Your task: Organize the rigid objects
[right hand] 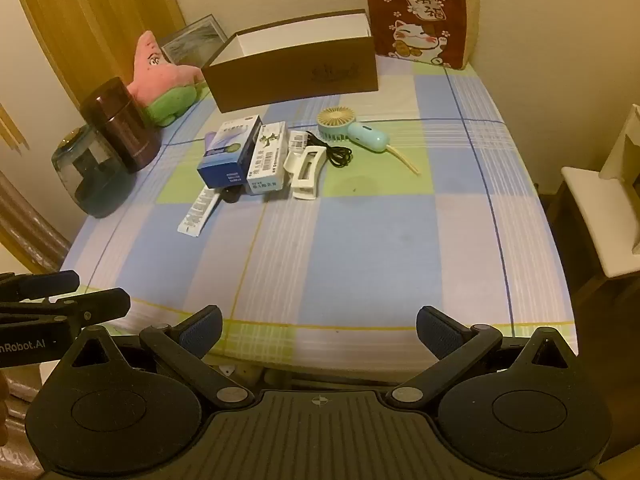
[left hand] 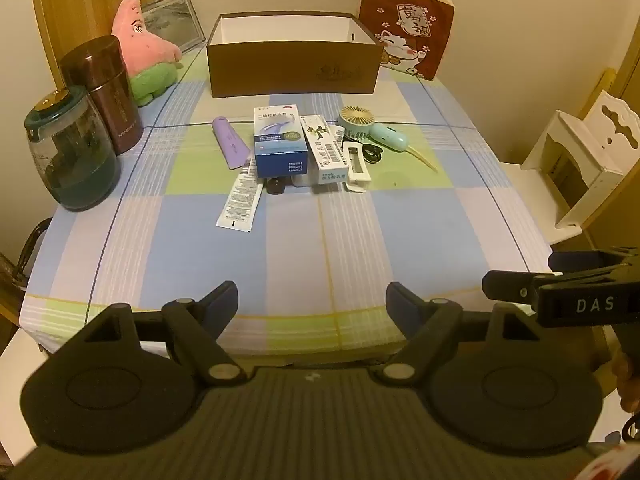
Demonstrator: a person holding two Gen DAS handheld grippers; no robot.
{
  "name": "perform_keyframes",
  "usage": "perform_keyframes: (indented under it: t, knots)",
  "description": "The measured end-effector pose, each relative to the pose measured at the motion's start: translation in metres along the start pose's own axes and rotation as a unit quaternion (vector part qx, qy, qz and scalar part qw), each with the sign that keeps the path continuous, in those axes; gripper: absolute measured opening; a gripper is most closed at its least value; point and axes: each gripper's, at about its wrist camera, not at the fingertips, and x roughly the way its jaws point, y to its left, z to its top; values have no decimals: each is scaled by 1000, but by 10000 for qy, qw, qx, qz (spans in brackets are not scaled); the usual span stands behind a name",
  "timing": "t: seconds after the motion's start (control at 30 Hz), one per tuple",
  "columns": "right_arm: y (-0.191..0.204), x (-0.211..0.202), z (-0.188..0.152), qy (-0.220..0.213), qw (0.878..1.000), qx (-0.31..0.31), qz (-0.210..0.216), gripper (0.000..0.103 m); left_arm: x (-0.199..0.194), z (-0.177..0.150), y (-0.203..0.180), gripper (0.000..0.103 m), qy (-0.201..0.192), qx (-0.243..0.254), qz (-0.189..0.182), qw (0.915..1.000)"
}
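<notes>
A pile of small items lies mid-table: a blue medicine box (left hand: 280,140) (right hand: 230,152), a white carton (left hand: 326,148) (right hand: 268,158), a purple tube (left hand: 230,142), a white strip box (left hand: 242,198) (right hand: 198,210), a white hair clip (left hand: 356,166) (right hand: 304,174), a mint handheld fan (left hand: 372,130) (right hand: 352,128) and a black cable (right hand: 338,154). Behind them stands an open, empty brown cardboard box (left hand: 292,68) (right hand: 296,74). My left gripper (left hand: 312,304) is open and empty over the near table edge. My right gripper (right hand: 320,328) is open and empty beside it.
On the checked tablecloth (left hand: 280,264), at the left, stand a teal glass jar (left hand: 70,152) (right hand: 90,172), a brown canister (left hand: 104,92) (right hand: 120,124) and a pink plush star (left hand: 146,52) (right hand: 160,76). A lucky-cat cushion (left hand: 406,28) (right hand: 420,16) leans at the back right. A white chair (left hand: 576,160) stands right.
</notes>
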Motion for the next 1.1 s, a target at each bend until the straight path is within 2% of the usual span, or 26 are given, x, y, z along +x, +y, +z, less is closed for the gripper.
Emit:
perform_keyframes:
  t: [1.1]
  knots:
    - [-1, 2, 2, 5, 10000, 9, 18, 103, 4, 2, -7, 77, 19, 24, 1, 10000]
